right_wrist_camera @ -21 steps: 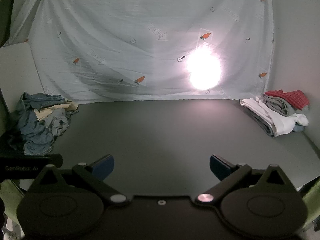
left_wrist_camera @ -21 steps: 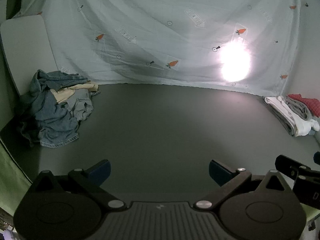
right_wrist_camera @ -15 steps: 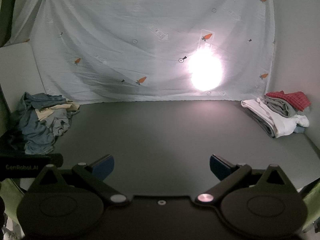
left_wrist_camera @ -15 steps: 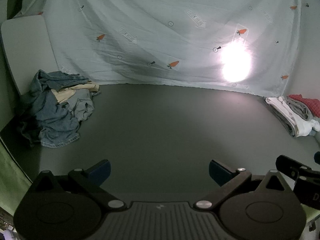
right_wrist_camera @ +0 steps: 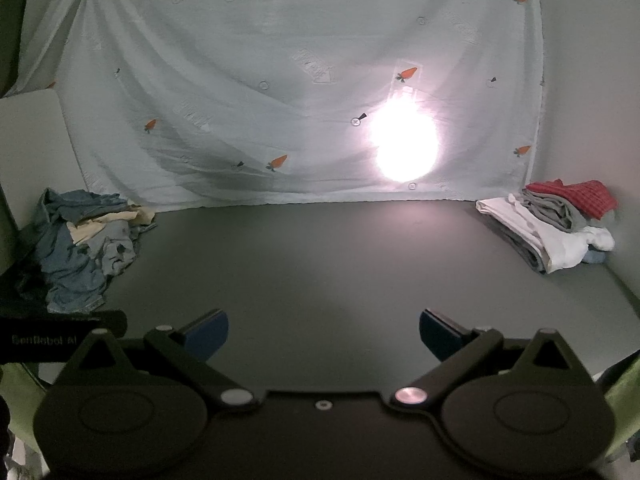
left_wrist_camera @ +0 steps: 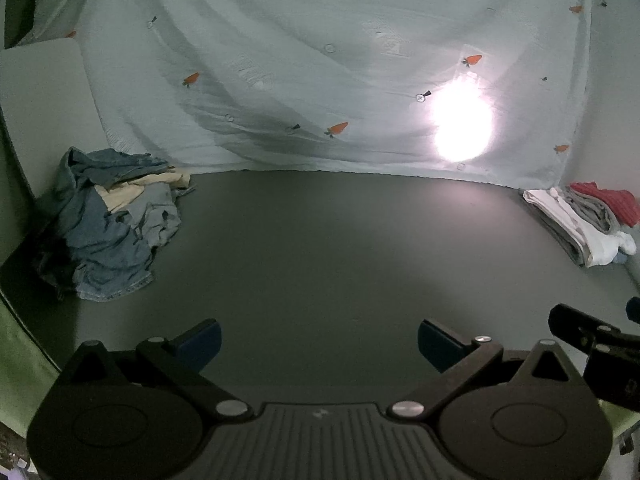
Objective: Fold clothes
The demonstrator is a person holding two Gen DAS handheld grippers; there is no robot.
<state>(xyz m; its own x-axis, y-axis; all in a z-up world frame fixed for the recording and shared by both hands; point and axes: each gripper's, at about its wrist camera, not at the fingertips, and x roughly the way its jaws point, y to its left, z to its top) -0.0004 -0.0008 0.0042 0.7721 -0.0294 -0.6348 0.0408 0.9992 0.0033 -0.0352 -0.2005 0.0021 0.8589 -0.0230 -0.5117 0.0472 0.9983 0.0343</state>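
Note:
A crumpled heap of clothes, mostly blue denim with a cream piece on top, lies at the far left of the dark table. The same heap of clothes shows in the right wrist view. Folded clothes, white, grey and red, are stacked at the far right; the stack is nearer in the right view. My left gripper stands open over the near table edge, nothing between its blue pads. My right gripper is open and empty too, and its tip shows beside the left one.
A pale curtain with carrot prints hangs behind the table, with a bright glare spot on it. A white board leans at the left behind the heap. Green cloth hangs below the table's left edge.
Both views have crept slightly; the heap and stack sit a little to the right and lower than before. Both grippers stay open and empty.

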